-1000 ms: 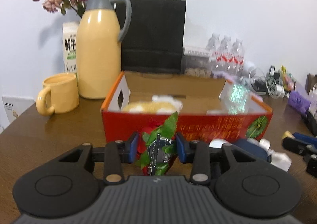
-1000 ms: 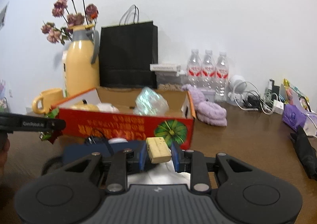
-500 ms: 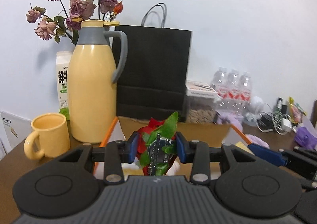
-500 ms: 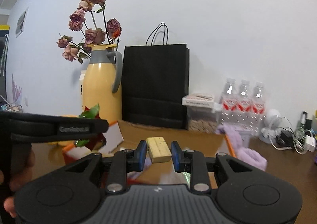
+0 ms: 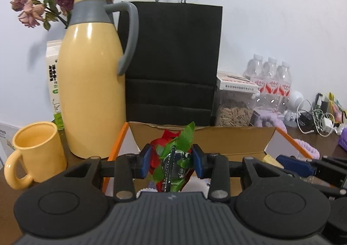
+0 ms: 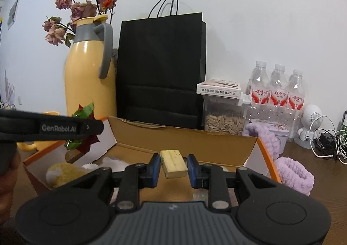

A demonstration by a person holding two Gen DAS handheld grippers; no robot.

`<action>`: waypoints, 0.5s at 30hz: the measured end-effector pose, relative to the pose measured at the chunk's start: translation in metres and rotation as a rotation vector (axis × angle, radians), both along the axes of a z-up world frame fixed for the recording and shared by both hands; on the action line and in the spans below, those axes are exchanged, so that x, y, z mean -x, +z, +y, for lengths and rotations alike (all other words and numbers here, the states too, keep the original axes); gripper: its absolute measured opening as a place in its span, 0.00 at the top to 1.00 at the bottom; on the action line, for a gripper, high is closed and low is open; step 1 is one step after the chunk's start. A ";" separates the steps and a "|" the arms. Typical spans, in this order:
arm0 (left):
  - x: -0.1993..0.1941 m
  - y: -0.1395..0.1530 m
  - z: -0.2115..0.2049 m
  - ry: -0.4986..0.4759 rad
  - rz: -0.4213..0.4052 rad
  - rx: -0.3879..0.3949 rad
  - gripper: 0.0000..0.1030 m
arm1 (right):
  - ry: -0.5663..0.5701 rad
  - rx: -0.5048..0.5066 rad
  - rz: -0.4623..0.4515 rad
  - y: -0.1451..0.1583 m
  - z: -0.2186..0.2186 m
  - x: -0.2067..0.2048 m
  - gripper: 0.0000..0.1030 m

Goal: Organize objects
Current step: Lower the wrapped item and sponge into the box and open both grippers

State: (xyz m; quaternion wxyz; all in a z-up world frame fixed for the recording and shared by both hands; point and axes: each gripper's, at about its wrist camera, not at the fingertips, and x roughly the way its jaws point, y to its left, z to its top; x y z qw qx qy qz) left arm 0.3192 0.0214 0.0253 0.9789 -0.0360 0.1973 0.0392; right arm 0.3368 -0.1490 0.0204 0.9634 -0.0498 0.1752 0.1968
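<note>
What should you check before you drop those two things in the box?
1. Left gripper has the red and green decoration between its jaws, which have just opened a little: ok.
2. Right gripper grips the yellow block: ok.
3. Cardboard box open on top: ok.
4. Both items above the box: ok.
5. Free floor space under the decoration: cannot tell.
6. The grippers are apart: ok.

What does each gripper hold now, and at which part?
The left gripper holds a red-and-green decoration by its sides. The right gripper holds a yellowish block by its two sides.
</note>
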 end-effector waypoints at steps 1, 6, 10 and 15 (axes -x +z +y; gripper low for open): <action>0.000 -0.001 0.000 -0.003 -0.002 -0.001 0.48 | -0.001 0.002 0.003 -0.001 0.000 0.000 0.74; 0.007 -0.004 0.000 0.026 -0.074 -0.019 0.00 | -0.005 0.008 0.011 -0.004 -0.001 0.001 0.27; 0.006 -0.002 0.004 0.039 -0.066 -0.005 0.00 | 0.006 -0.010 -0.029 -0.001 -0.002 0.008 0.03; 0.006 -0.003 0.004 0.060 -0.065 -0.005 0.00 | 0.003 0.002 -0.032 -0.001 0.000 0.011 0.03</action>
